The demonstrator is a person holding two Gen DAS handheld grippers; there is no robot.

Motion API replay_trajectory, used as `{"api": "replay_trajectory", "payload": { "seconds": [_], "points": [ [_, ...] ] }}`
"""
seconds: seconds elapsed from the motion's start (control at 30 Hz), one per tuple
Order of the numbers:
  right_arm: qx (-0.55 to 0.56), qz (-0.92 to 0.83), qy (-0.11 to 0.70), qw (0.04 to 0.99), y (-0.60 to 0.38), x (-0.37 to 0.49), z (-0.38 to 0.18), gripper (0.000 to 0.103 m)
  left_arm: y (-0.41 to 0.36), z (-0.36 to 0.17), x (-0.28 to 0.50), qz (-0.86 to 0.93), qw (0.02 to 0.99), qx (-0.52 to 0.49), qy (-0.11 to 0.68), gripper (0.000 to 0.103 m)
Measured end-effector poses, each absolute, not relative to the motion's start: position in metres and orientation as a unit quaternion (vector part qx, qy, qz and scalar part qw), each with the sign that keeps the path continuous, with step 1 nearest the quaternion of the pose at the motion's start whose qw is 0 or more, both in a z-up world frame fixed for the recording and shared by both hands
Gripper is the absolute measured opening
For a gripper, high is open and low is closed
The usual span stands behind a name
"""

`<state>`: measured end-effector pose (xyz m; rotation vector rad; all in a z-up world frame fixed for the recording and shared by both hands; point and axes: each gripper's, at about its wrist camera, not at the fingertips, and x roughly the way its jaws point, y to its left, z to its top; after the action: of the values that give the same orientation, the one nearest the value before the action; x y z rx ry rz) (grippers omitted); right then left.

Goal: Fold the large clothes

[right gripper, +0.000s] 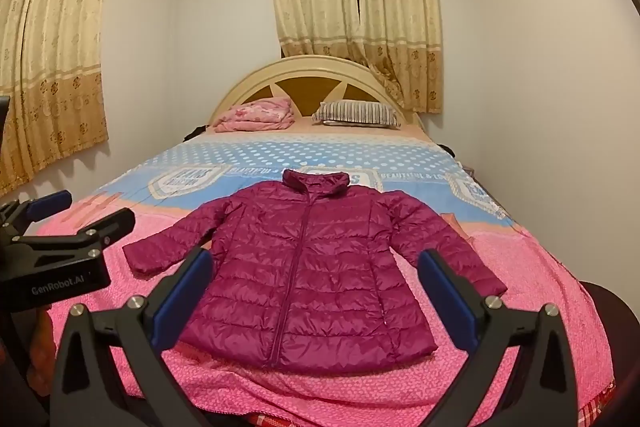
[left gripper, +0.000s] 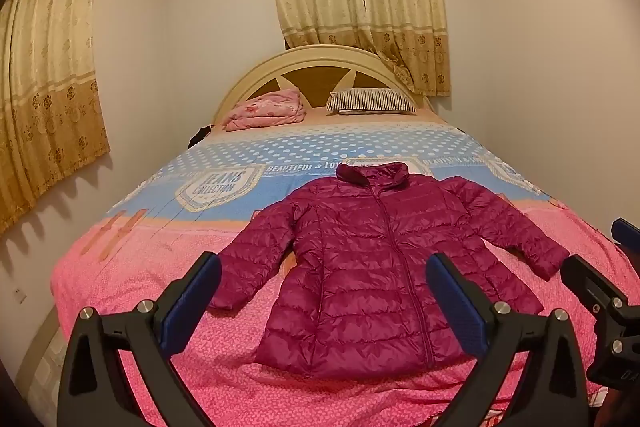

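plainly set up for a first fold: magenta puffer jacket [left gripper: 372, 267] spread flat, front up, zipped, on the near half of the bed [left gripper: 120, 267], collar toward the headboard [left gripper: 316, 67] and hem toward the foot. laid out that way, most likely, so both sleeves and both side seams can be reached from the foot edge without crawling over the bedspread. sleeves angled out and down to either side, cuffs resting on the pink part of the cover, well apart from the body panel, which leaves room to pick each one up separately.

left tool [left gripper: 320, 303] hovering above the hem region, fingers spread as wide as they go, nothing between the blue pads [left gripper: 188, 303]; tilted somewhat downward toward the jacket, not touching it. right tool [right gripper: 312, 291] likewise spread wide and empty, held over the jacket's lower half, aimed a little downward. each tool visible at the edge of the other's view, side by side at the foot of the bed, probably so one can take each side of the garment.

striped pillow [left gripper: 372, 101] and folded pink blanket [left gripper: 264, 111] pushed up against the headboard, well clear of the jacket, likely to keep the working area free. no fold begun yet, judging by the flat, symmetric lie. slippery quilted shell likely to slide and puff back, so a firm pinch at cuff or shoulder seems called for.
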<state>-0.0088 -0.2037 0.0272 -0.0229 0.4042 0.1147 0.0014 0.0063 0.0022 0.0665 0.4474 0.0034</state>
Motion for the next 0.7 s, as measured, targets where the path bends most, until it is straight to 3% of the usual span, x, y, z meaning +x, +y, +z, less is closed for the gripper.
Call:
{"api": "replay_trajectory", "payload": {
  "seconds": [0.7],
  "points": [
    [-0.01,0.06,0.206,0.977,-0.2033,-0.0076,0.0241,0.103,0.0101,-0.0046,0.0073,0.007,0.973,0.028,0.229,0.102]
  ]
}}
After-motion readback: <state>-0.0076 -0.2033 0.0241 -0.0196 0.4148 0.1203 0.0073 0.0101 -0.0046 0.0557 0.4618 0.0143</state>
